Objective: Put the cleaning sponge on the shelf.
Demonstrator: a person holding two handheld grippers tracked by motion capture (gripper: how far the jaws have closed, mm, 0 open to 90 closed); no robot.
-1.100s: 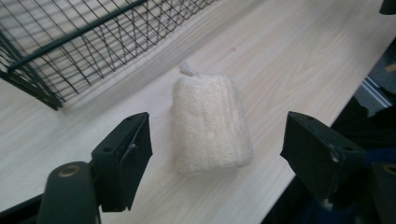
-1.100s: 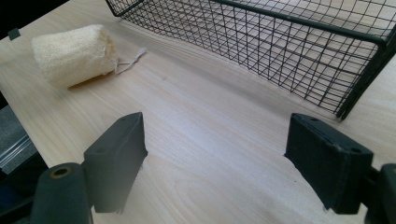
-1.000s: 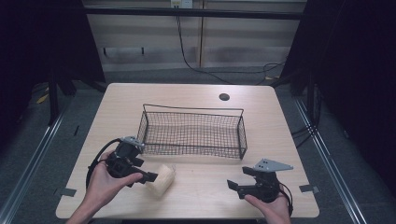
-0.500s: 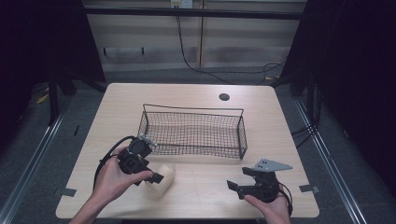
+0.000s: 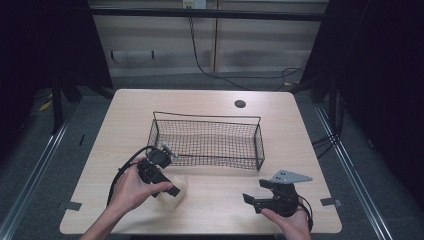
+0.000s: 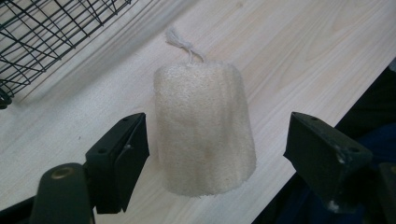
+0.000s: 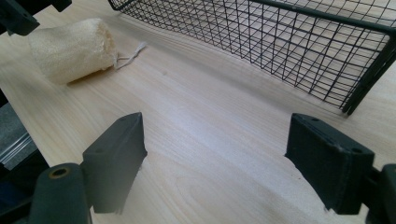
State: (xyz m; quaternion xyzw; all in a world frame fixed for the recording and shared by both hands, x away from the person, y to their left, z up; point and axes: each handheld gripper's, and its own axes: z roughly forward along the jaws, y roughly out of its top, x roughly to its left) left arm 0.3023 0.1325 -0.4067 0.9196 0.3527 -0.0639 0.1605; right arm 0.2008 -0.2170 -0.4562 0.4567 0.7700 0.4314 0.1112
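Loofah [image 6: 203, 133], pale and roughly cylindrical with a short string loop at one end, lay on its side on the table [image 5: 215, 215] near the front edge, just in front of the wire basket [image 5: 207, 142] but apart from it. The left gripper [image 6: 215, 140] hung right over it with its jaws spread wide, one on each side of the loofah and neither touching it; in the left gripper view the gap on the right-hand jaw looked clearly larger than on the other. The right gripper [image 5: 272, 199] sat well apart near the table's front right, its jaws also wide and holding nothing, aimed across bare wood toward the basket's corner. The step in hand appeared to be a grasp on the loofah, probably ahead of a move into the basket. Several things could have spoiled it. Because the jaws were off-centre, the nearer one would likely have met the loofah first and rolled or pushed it sideways toward the table edge, which lay close by. A soft, springy body could also have squashed and slipped out if pinched only near its end. A low lift might then have caught the basket's rim or snagged the string in the mesh.
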